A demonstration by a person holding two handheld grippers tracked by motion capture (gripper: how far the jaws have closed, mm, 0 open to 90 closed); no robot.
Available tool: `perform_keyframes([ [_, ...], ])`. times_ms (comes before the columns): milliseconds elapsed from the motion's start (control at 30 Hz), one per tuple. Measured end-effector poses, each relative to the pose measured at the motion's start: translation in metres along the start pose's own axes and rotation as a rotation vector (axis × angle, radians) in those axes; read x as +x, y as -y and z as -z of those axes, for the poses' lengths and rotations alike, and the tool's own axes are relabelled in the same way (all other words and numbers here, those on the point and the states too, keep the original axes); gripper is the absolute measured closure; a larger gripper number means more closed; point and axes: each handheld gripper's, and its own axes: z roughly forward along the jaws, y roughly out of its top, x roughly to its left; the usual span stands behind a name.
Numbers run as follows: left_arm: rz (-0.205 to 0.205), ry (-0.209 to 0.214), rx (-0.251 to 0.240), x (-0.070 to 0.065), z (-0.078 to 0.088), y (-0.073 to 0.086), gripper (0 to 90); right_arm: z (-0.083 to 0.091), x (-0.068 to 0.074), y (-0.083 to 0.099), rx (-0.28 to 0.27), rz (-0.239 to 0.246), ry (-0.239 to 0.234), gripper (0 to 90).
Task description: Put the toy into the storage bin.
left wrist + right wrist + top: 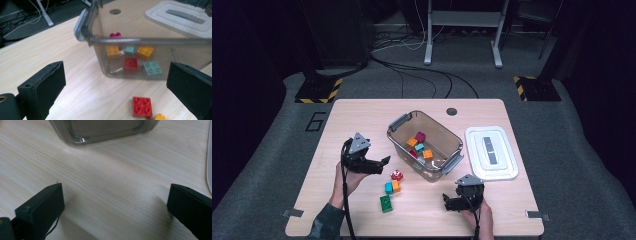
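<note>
Bright overhead light on the table [362,115], dark surroundings, soft focus.

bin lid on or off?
Off. The white lid lies flat on the table right of the clear bin, whose top is open with bricks inside.

Pale wood worktop [362,112] stands on grey carpet [562,130] in a dim room. Black cables [412,70] trail across the far floor. Grey metal frame legs [462,30] stand far centre. Yellow-black striped stand bases [318,91] sit far left and far right.
</note>
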Motion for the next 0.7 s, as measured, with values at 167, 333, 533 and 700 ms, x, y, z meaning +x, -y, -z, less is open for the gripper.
perform_keyframes([
  [167,0.024,0.004,0.016,-0.004,0.002,0.017,0.2,0.0,0.0,0.0,0.0,0.0,0.0,0.2],
  [333,0.048,0.012,0.029,-0.01,0.003,0.033,0.0,0.0,0.0,0.0,0.0,0.0,0.001,0.2],
  [533,0.053,0.034,0.051,-0.022,0.002,0.05,0.0,0.0,0.0,0.0,0.0,0.0,0.0,0.2],
  [700,0.063,0.022,0.091,-0.037,0.001,0.067,0.0,0.0,0.0,0.0,0.0,0.0,0.001,0.2],
])
